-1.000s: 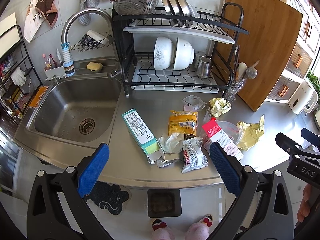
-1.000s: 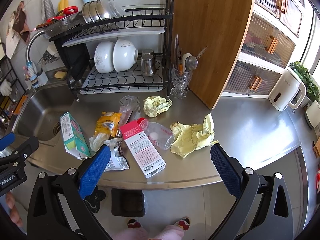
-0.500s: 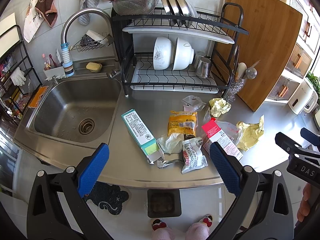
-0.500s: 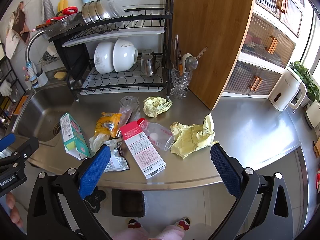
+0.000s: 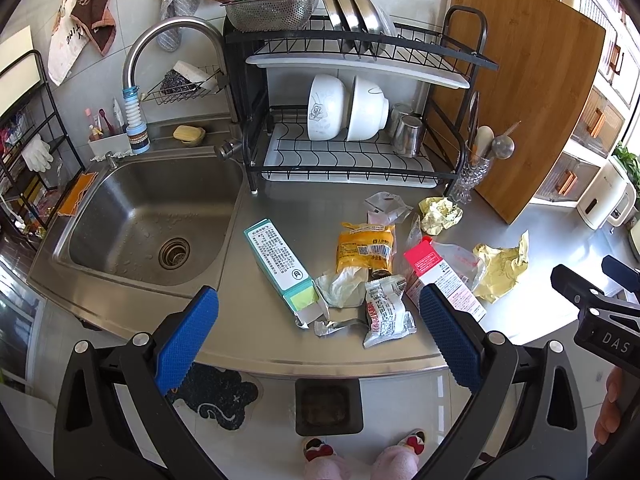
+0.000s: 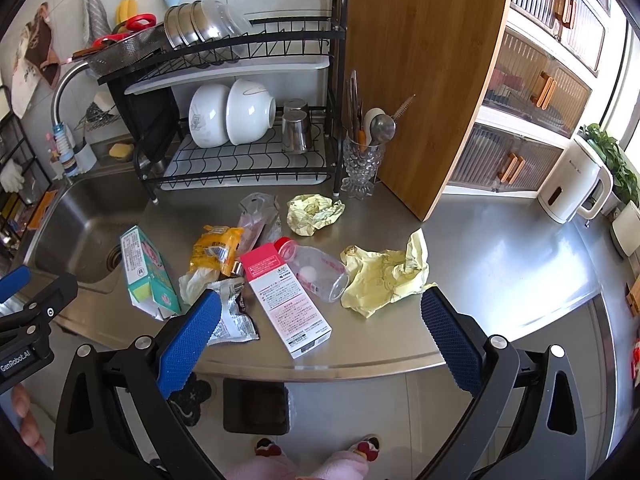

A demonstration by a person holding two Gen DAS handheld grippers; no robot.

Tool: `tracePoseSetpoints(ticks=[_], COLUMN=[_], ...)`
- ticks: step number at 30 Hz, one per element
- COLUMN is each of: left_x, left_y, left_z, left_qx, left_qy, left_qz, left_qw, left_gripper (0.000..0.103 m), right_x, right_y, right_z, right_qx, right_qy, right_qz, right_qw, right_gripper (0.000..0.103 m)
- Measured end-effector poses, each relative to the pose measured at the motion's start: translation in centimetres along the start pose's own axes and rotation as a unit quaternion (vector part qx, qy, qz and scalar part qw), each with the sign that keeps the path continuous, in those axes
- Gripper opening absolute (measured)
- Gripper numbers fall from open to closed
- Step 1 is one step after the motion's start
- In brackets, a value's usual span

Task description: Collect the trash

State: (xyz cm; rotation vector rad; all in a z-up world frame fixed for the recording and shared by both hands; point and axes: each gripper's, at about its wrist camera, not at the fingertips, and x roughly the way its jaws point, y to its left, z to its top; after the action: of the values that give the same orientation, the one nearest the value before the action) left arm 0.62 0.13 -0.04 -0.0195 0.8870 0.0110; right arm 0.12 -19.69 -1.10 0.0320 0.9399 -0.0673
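Note:
Trash lies on the steel counter [image 5: 256, 340]: a teal carton [image 5: 278, 268], an orange snack bag [image 5: 365, 250], a silver wrapper [image 5: 386, 312], a pink-and-white box [image 6: 286, 298], a clear bottle with a red cap [image 6: 316, 266], a flat yellow paper [image 6: 384, 276], a crumpled yellow ball [image 6: 314, 214] and a clear bag [image 6: 258, 216]. My left gripper [image 5: 318, 340] is open and empty, held in front of the counter edge. My right gripper [image 6: 320, 340] is open and empty, also before the edge. A dark bin [image 5: 329, 406] stands on the floor below.
A sink [image 5: 148, 224] is at the left, a dish rack [image 5: 344, 128] with bowls behind the trash, a glass utensil holder [image 6: 362, 168], a wooden board [image 6: 416, 72] and a white kettle [image 6: 572, 184] at the right.

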Motion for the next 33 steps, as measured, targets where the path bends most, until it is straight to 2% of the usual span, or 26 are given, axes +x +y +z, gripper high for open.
tracePoseSetpoints(ticks=[21, 29, 33], left_x=[-0.2, 1.0, 3.2], left_y=[0.1, 1.1, 2.3], left_z=[-0.2, 0.0, 0.9], left_qx=[0.000, -0.004, -0.022], left_qy=[-0.001, 0.004, 0.031], left_qz=[0.002, -0.007, -0.021], left_qw=[1.0000, 1.0000, 0.9991], left_gripper=[0.095, 0.095, 0.095], right_x=[0.1, 1.8, 4.0], right_y=[-0.2, -1.5, -1.8], right_z=[-0.2, 0.5, 0.9], right_qx=[0.001, 0.019, 0.022], right_qy=[0.001, 0.016, 0.048], right_qz=[0.002, 0.041, 0.063], right_qw=[1.000, 0.999, 0.997], right_gripper=[0.100, 0.100, 0.100])
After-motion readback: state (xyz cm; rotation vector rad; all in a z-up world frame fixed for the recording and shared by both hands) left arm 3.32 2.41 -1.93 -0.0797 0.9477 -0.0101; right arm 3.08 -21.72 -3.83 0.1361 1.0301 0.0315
